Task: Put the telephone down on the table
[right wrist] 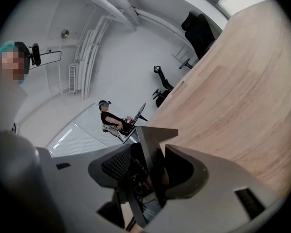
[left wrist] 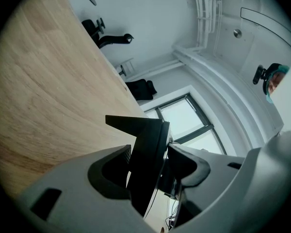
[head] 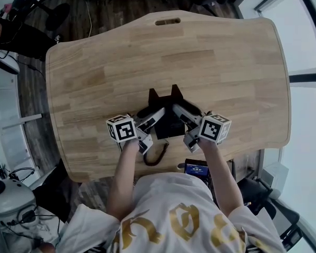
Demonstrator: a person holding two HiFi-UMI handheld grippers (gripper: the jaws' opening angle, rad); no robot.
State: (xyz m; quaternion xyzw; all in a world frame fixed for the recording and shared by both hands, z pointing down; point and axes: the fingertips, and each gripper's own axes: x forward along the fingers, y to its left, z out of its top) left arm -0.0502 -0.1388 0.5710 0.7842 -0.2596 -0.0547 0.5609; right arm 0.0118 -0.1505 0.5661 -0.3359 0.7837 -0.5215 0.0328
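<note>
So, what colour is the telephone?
The telephone is black; the head view shows it best.

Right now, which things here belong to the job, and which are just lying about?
Job: telephone, its coiled cord, left gripper and right gripper, both clamped on it, table.
Lying about: office chair, blue-lit screen at the person's waist.

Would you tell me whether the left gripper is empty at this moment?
No, the left gripper has its jaws clamped on an edge of the black telephone.

right gripper: jaws clamp black telephone | wooden table right | seated person behind
</note>
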